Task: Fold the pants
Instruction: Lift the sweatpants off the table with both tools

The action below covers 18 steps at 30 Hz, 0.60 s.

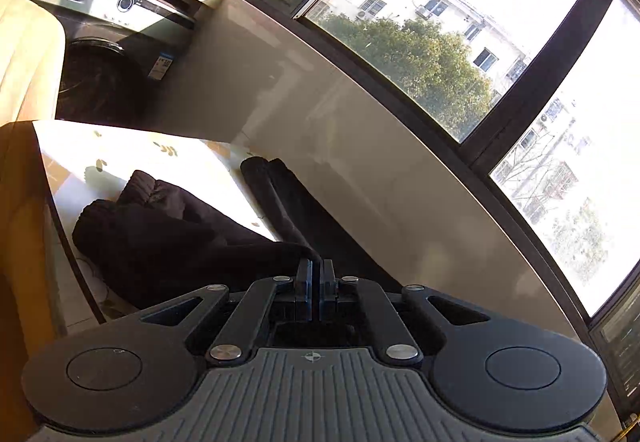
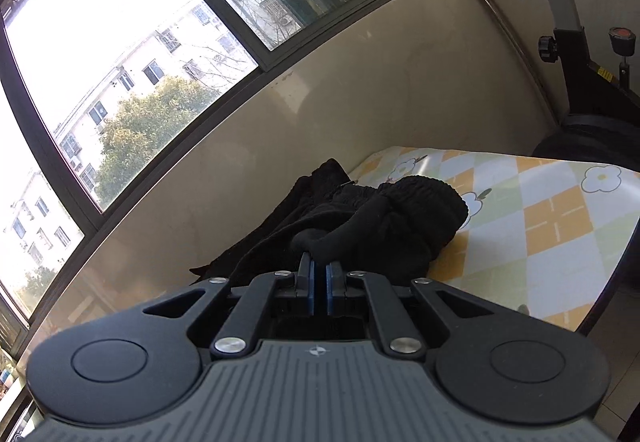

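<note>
Both tools are pinched onto the pants [image 2: 360,226], which lie bunched on the table [image 2: 540,201] beside the wall under the window. The right gripper [image 2: 319,268] has its jaws together on a raised ridge of black cloth. The left gripper [image 1: 316,270] is likewise closed; a fold of fabric appears to run into its tips, though dark cloth against dark jaws makes the contact hard to confirm.

Risks from this position:
- A thin pinch may slip out under tension, dropping that side.
- Unequal pull between the two hands would skew the fold line.
- The legs [image 1: 280,193] reach the table's far edge (against the wall) and could slide off.

Condition of the garment: black, soft, thick-piled, heavily rumpled, with a ribbed waistband [image 2: 432,193] heaped up; no clean fold is formed yet.
</note>
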Motion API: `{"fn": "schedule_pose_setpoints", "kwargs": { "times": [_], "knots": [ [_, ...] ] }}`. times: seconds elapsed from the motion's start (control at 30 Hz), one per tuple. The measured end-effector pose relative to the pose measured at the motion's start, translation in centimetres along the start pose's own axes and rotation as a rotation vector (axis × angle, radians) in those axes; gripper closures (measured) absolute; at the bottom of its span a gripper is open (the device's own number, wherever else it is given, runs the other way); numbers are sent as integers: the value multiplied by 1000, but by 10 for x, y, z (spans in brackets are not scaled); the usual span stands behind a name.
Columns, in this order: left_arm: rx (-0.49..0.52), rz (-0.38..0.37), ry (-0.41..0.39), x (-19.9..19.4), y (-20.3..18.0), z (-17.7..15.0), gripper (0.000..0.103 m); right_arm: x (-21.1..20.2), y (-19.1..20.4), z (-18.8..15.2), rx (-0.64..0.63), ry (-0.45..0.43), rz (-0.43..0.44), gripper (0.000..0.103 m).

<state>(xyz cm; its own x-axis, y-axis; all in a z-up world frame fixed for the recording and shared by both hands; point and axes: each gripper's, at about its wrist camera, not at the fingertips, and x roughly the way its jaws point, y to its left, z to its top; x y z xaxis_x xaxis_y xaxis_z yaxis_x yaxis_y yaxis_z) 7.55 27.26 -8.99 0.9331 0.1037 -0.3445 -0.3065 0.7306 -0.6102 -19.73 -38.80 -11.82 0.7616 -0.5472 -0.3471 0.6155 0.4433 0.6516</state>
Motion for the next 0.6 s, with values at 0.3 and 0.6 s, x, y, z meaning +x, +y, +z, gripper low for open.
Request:
{"fn": "schedule_pose_setpoints", "kwargs": {
  "times": [0.3, 0.6],
  "knots": [
    [-78, 90, 119, 7, 30, -23, 78, -3, 2, -6, 3, 40, -42, 88],
    [-142, 73, 206, 28, 44, -33, 52, -6, 0, -7, 41, 28, -38, 81]
  ]
}}
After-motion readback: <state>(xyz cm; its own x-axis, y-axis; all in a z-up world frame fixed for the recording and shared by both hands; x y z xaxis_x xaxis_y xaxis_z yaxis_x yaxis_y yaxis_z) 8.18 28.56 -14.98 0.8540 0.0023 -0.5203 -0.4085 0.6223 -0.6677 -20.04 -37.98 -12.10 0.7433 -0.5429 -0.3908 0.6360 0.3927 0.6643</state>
